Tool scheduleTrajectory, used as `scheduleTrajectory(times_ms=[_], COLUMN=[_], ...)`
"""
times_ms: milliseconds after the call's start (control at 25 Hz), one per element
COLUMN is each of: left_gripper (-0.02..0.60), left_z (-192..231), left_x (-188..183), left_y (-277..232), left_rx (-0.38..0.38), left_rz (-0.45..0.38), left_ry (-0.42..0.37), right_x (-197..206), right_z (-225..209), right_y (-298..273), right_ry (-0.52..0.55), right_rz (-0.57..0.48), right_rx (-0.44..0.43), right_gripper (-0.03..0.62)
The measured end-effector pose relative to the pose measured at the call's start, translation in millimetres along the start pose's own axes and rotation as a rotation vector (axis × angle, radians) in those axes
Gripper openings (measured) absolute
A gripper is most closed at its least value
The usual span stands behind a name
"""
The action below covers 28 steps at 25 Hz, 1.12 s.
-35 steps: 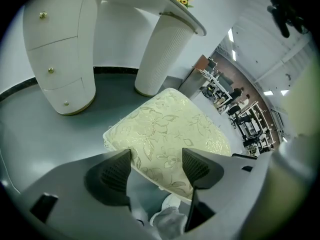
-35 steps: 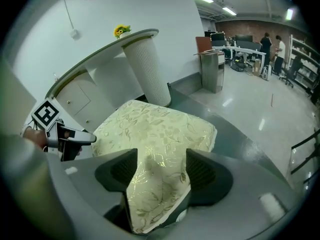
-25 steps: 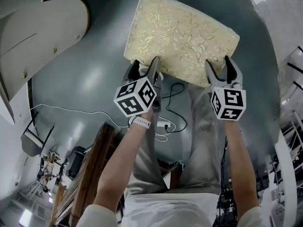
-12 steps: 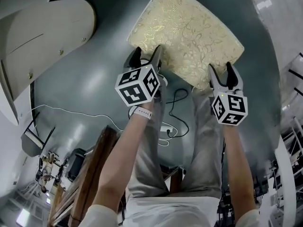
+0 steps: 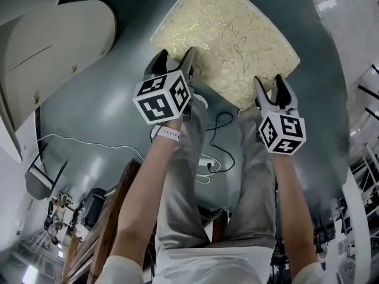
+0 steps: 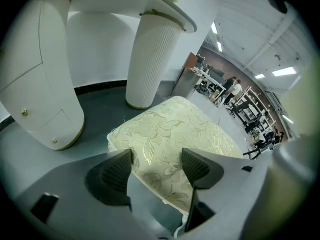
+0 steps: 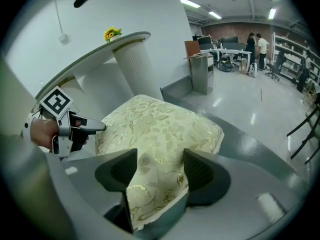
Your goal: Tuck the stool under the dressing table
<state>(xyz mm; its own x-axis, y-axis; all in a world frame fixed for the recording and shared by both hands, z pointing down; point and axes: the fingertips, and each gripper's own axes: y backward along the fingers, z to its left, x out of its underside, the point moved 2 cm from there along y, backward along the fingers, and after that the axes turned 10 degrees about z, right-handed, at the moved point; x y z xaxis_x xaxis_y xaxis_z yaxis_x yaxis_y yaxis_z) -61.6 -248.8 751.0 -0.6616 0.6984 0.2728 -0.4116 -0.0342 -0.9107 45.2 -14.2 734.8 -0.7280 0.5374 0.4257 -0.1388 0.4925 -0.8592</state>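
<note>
The stool (image 5: 231, 34) has a thick cream cushion with a gold flower pattern and stands on the dark floor. My left gripper (image 5: 172, 64) is shut on its near-left edge, close to the left corner. In the left gripper view the cushion (image 6: 180, 129) runs slantwise through that gripper (image 6: 156, 164). My right gripper (image 5: 269, 89) is shut on the near corner, and the fabric (image 7: 160, 129) fills the gap in the right gripper (image 7: 160, 171). The white dressing table (image 5: 53, 46) lies to the upper left, with a fluted column (image 6: 150, 59) just beyond the stool.
A black cable (image 5: 219, 129) and a white power strip (image 5: 204, 157) lie on the floor by the person's legs. Wooden furniture (image 5: 112, 218) stands behind on the left. Yellow flowers (image 7: 112, 33) sit on the tabletop. People and desks (image 7: 255, 44) are far off.
The stool and both grippers have shifted up and to the left in the head view, closer to the dressing table. The cushion has turned slightly.
</note>
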Motion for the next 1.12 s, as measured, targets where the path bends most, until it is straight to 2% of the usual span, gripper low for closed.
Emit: scheduleTrajectory(times_ms=[440,1120], left_gripper=[0.324,0.324], left_z=[45.0,46.7], left_x=[-74.3,-81.7], left_y=[1.7,-4.6], left_rx=[-0.009,-0.041], left_rz=[-0.035,-0.086], left_ry=[0.000,-0.048], right_x=[-63.8,-57.6], right_z=[46.7,50.6], right_y=[-36.2,-40.9], right_ry=[0.000,0.035], right_rz=[-0.021,-0.061], right_rx=[-0.018,-0.064], right_gripper=[0.300,0.299])
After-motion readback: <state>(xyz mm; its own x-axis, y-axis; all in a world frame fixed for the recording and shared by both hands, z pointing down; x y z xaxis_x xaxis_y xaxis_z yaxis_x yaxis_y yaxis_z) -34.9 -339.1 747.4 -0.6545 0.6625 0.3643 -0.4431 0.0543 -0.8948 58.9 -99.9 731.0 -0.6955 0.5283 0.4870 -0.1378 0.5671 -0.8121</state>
